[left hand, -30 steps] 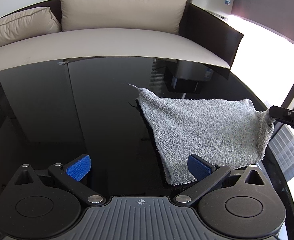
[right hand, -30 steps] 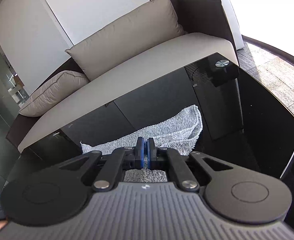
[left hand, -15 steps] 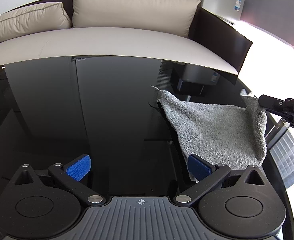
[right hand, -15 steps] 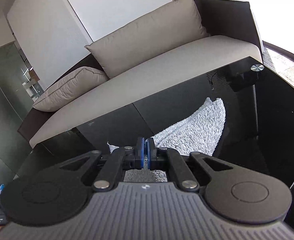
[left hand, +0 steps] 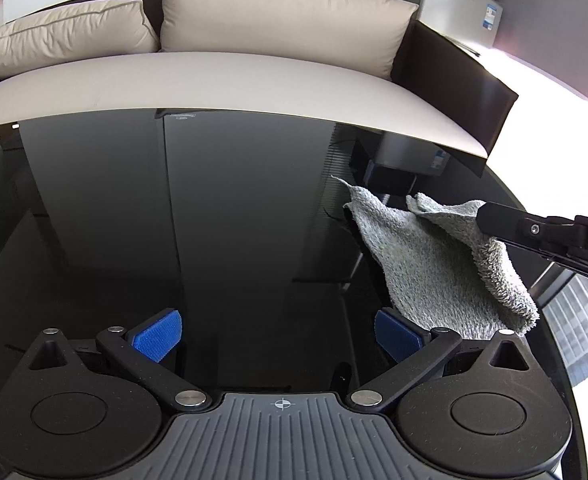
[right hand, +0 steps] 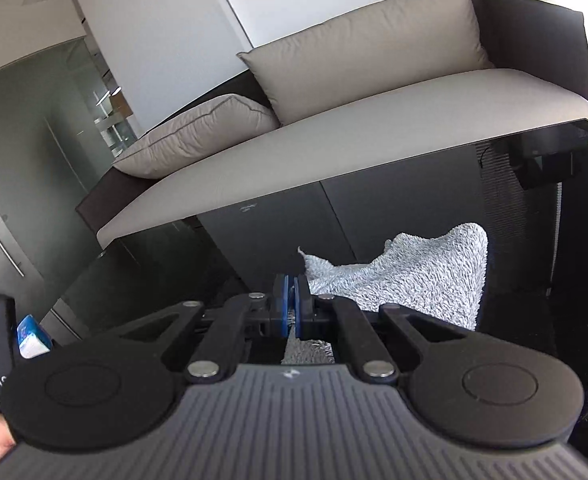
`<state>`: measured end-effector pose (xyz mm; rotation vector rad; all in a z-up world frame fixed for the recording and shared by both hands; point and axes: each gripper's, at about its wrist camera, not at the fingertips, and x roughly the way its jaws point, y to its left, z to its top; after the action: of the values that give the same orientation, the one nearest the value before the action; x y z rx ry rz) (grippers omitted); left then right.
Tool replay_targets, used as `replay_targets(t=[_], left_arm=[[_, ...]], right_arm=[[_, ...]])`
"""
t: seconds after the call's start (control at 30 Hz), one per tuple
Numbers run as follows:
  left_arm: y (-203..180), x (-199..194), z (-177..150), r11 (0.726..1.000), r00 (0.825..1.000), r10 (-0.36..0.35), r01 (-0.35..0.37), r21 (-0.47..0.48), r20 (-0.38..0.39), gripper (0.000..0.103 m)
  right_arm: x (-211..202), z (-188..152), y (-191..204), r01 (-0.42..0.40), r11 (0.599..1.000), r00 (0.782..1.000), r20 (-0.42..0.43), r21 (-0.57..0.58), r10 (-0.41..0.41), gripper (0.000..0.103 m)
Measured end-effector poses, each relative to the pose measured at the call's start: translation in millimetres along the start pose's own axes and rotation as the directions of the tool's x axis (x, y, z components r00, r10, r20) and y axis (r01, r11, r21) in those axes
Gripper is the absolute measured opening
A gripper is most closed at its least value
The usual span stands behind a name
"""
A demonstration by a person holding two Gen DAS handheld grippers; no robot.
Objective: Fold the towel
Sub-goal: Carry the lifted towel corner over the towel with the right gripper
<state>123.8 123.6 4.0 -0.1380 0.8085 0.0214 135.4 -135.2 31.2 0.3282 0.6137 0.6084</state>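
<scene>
Right gripper (right hand: 292,300) pinches a corner of the grey towel (left hand: 434,264); left gripper (left hand: 277,332) gapes, holding nothing.
Towel drapes at the frame's right; bare black glass table (left hand: 213,220) fills centre and left.

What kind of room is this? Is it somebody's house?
Probably a living room or lounge, perhaps in an office. There's a sofa with beige cushions, a glossy black table holding a grey towel, and a glass door.
</scene>
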Motion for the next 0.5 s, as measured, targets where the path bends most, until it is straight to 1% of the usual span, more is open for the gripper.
replay_targets(t=[0.17,0.23,0.33,0.5], left_arm=[[3,0,0,1.0,1.0,0.005,-0.005,-0.007,-0.006,0.102],[2,1,0,1.0,1.0,0.005,-0.005,-0.005,-0.007,0.102],[2,3,1,1.0,1.0,0.006,-0.006,-0.003,-0.008,0.102],[1,4,0,1.0,1.0,0.01,-0.01,0.003,-0.014,0.102]], right_arm=[[9,-2,17,-0.042,0.998,0.999,-0.029,-0.04,0.041,0.003],[8,-4,18,-0.042,0.998,0.998,-0.042,-0.04,0.04,0.003],[4,-3,18,-0.065,0.996,0.997,-0.054,-0.055,0.062,0.003],[9,-13,22,-0.076,0.993,0.99,-0.123,-0.091,0.064,0.003]])
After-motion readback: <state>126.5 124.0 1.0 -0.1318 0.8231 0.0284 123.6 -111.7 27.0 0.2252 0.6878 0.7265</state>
